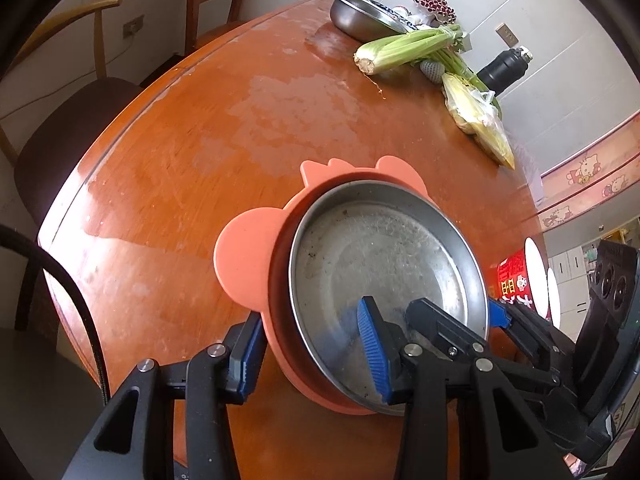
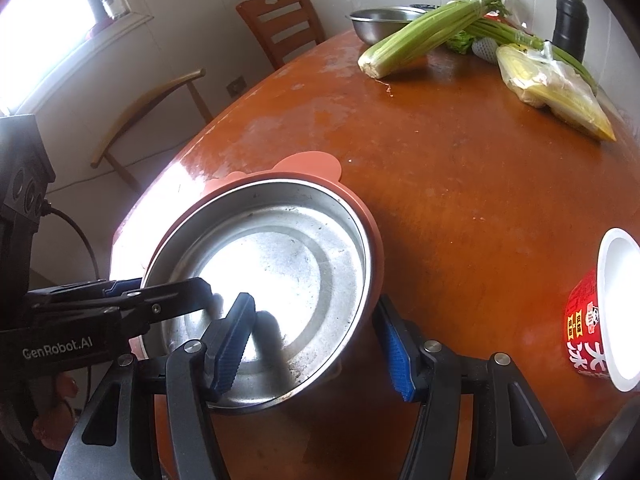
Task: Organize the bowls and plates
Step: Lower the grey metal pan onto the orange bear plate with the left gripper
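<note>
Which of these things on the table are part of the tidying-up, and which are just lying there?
Part of the job:
steel plate
pink silicone dish under it
steel bowl at the far edge
left gripper and right gripper, each straddling the plate's rim

Just lying about:
celery
bagged corn
black flask
red noodle cup

Both tongs (image 1: 314, 354) (image 2: 316, 344) angled down, seemingly clamped.
</note>
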Demonstrator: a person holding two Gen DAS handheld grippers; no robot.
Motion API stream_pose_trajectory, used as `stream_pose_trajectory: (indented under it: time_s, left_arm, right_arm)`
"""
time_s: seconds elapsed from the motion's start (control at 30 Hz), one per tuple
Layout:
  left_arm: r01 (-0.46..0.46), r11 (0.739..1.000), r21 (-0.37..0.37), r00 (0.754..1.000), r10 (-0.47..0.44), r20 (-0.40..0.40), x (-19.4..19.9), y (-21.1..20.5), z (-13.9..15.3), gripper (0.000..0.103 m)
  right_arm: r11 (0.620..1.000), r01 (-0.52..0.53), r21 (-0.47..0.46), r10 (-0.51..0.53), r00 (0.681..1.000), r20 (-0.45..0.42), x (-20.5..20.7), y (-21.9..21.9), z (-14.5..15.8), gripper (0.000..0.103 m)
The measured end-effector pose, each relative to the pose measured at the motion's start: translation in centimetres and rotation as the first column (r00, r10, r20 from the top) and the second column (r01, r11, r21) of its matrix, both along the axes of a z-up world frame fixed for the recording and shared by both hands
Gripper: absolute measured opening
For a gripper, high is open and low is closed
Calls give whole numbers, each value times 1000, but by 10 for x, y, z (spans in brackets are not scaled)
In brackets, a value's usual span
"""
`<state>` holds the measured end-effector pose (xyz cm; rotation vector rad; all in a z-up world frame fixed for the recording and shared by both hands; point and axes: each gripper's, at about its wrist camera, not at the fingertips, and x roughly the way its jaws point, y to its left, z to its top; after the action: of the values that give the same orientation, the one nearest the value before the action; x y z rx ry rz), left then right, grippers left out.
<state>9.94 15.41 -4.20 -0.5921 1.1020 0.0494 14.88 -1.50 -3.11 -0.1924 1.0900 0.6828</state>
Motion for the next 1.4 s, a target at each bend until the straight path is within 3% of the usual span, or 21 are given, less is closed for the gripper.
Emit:
stream_pose_trajectory:
  time_s: [0.9, 1.1, 1.4]
  left_arm:
    - [158, 987, 33, 987, -159, 17, 75, -35, 2, 45]
    - [166, 986, 22, 985, -167, 33, 77, -32, 1, 45]
    - [138, 988, 73, 989, -141, 38, 67, -15, 10, 45]
  right_arm:
    - [977, 211, -6, -211, 977, 12, 41, -41, 2, 63]
    - [972, 236, -5, -236, 971, 22, 44, -42, 2, 63]
    - [962, 271, -10, -270, 960, 68, 42, -43, 9, 63]
